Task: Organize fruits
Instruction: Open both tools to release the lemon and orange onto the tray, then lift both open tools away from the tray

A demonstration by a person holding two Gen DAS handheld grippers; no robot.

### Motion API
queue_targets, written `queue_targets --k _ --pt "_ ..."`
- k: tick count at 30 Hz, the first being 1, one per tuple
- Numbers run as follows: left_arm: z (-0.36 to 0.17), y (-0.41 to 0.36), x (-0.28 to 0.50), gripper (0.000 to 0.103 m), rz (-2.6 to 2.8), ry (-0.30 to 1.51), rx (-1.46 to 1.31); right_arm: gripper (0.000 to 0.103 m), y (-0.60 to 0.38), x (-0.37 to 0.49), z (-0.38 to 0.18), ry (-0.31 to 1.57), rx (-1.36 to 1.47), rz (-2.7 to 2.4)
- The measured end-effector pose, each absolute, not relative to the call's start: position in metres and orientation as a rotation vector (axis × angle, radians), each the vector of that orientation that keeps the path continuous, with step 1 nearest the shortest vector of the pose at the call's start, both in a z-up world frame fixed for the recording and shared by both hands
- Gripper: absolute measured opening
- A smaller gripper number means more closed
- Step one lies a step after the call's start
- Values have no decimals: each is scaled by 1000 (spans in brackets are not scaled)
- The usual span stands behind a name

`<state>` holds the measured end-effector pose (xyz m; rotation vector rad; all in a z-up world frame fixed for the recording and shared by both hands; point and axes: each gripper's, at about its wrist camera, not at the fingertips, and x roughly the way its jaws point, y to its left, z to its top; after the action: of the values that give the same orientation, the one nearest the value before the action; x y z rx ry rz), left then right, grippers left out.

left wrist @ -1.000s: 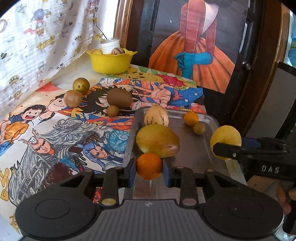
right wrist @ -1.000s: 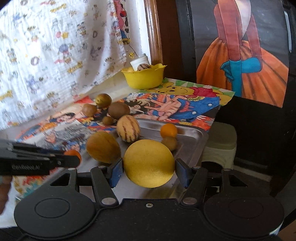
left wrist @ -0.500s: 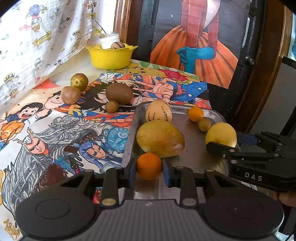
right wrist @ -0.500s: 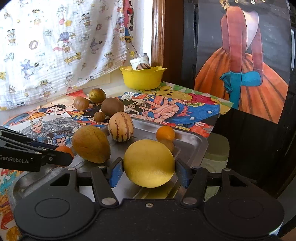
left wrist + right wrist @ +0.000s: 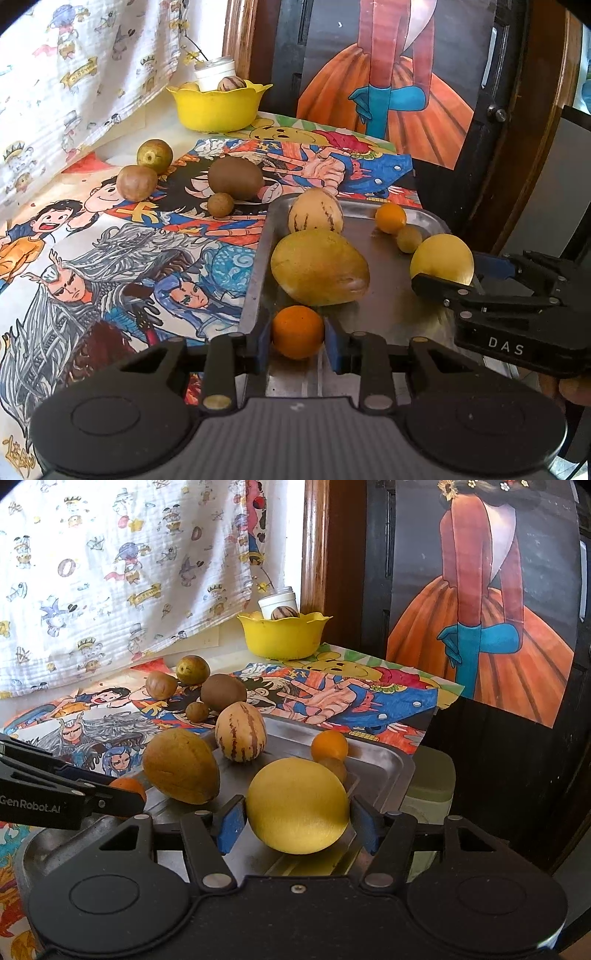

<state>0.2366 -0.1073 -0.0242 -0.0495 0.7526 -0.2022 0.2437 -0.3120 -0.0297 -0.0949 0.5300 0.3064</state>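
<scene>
Table cover: we see a bright cartoon-printed cloth (image 5: 110, 266) spread under everything.
Tray: a shallow rectangular metal tray (image 5: 384, 764) lies on the cloth's right part.
Bowl: a yellow scalloped plastic bowl (image 5: 218, 107) stands at the far end, well apart from the tray.
Mango: a large yellow-green mango (image 5: 319, 267) lies in the tray beside a striped cream melon (image 5: 316, 216).
Right gripper: our right gripper (image 5: 295, 821) has its blue pads on either side of a round yellow fruit (image 5: 297, 805), low over the tray; whether they press it, we cannot tell.
Left gripper: our left gripper (image 5: 297, 339) is clamped on a small orange fruit (image 5: 297, 331) at the tray's near edge.
Loose fruit: four brownish fruits (image 5: 234, 179) sit on the cloth.
</scene>
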Motion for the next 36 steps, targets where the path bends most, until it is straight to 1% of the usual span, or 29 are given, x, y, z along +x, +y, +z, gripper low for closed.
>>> queue_targets --k 4,6,8,9,13,15,17,18,20,22,25,29,36 --pt "-21 -104 235 35 -199 753 -63 65 -314 244 -28 535 -86 309" --pt "-20 -102 234 38 -200 752 -70 68 -314 243 -28 533 -87 309" --pt "-17 -100 231 57 -192 738 -71 73 -313 242 -27 534 -85 311" --pt "-16 -100 230 59 -189 727 -70 75 -313 241 -26 535 -82 313" --pt "-10 -97 224 59 -188 710 -77 76 -311 235 -23 531 -80 306" --pt "-7 -93 222 62 -179 702 -87 78 -312 232 -21 527 -70 300" --pt "-3 -88 218 70 -168 690 -98 80 -313 227 -18 523 -64 294" --pt "-2 -86 216 73 -162 682 -102 81 -313 225 -16 522 -61 293" --pt "2 -82 211 84 -144 666 -105 84 -314 219 -13 520 -55 290" --pt "4 -78 206 88 -127 652 -107 89 -314 212 -9 513 -45 288" --pt "7 -71 198 100 -105 636 -112 96 -313 198 -2 503 -26 289" --pt "9 -64 182 102 -86 589 -76 102 -312 176 6 493 -8 299" --pt "8 -51 154 102 -88 575 -43 102 -304 141 12 562 22 302"
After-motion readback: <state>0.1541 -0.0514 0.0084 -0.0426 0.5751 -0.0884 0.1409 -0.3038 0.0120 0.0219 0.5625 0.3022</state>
